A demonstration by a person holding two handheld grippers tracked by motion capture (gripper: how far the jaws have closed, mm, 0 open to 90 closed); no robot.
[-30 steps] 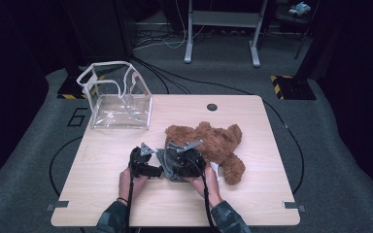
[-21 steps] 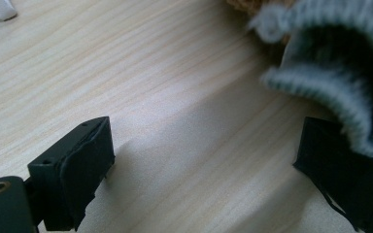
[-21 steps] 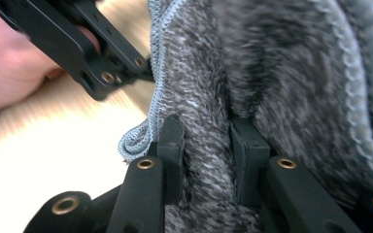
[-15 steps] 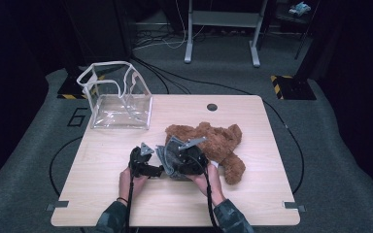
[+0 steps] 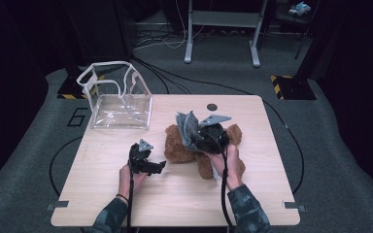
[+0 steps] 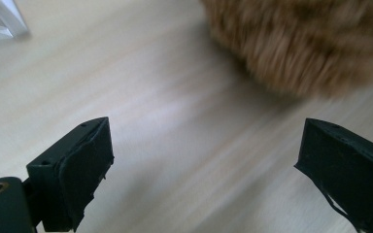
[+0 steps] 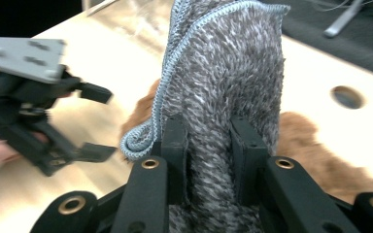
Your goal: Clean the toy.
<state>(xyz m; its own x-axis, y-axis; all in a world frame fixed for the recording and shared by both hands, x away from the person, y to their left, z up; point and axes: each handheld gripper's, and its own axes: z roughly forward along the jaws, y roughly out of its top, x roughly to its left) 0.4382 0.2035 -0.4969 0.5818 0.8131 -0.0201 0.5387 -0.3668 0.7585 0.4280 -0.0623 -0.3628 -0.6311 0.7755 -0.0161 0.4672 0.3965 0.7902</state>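
- Cloth (image 5: 187, 127): grey knit with a pale blue edge, clamped between the jaws of the right hand-held gripper (image 5: 194, 138). In the right gripper view the pads pinch a fold of the cloth (image 7: 223, 87), the rest standing up beyond them.
- Change: a second ago the right hand-held gripper sat low on the desk (image 5: 126, 204) close beside the left one, at the bear's near side. It has since lifted and moved over the bear (image 5: 223, 153), taking the cloth up with it. The cloth now hangs clear of the desk, above the bear's left half.
- Left hand-held gripper (image 5: 158, 167): has hardly shifted. It sits low just left of the bear, released; in the left gripper view its jaws stand wide apart with bare desk (image 6: 175, 145) between them and brown fur (image 6: 311, 43) ahead.
- Bag (image 5: 119, 97): clear, white-trimmed, open at the top, upright at the desk's far left corner, well apart from both hands.
- Reading: the pick-up looks done and the carry is beginning. Destination cannot be told; the open bag seems likely.
- Risk: the fold is narrow, so it could slip out.
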